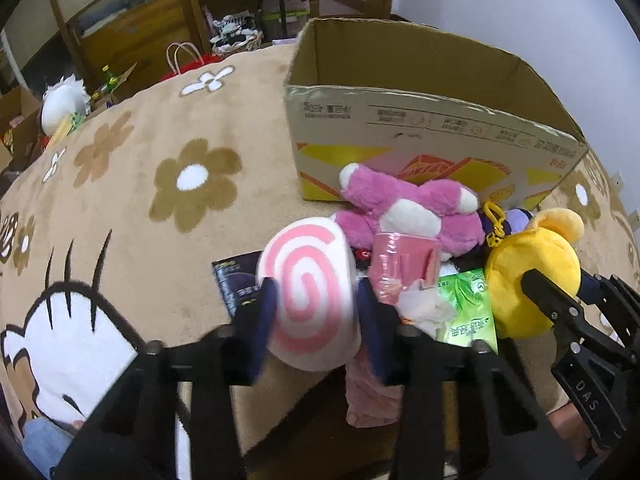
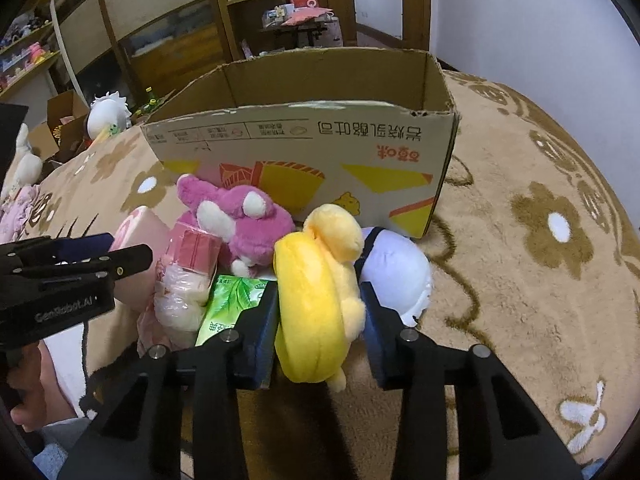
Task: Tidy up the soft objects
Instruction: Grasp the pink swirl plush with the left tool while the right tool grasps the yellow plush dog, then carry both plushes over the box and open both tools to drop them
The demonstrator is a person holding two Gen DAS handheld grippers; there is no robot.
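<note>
**Risks with two plush toys gripped beside the box**

Trouble could start with the lift. The left gripper (image 1: pixel 316 304) is closed on the white round plush cushion with a pink spiral (image 1: pixel 310 294), its pads pressing the sides; the right gripper (image 2: pixel 320 320) is closed on the yellow plush toy (image 2: pixel 316 292), squeezing it edgewise. Both toys sit in the heap on the tan flower-patterned blanket (image 1: pixel 160 240), just in front of the open brown cardboard box (image 1: pixel 420 132). Soft filling gives under pressure, so either toy may slide out as it rises, I judge. The box's near wall stands tall; a low carry could catch it and shove the box back. The pink and white plush rabbit (image 1: pixel 404 208) and the green foil packet (image 1: pixel 472 304) touch the held toys and might be dragged along.

The left wrist view shows a yellow clip (image 1: pixel 494 224) and a dark flat packet (image 1: pixel 236 280) under the cushion, hidden from the other camera. The right wrist view shows a white and lilac plush (image 2: pixel 396 272) behind the yellow toy, and more of the box's inner walls, though not its floor.
</note>
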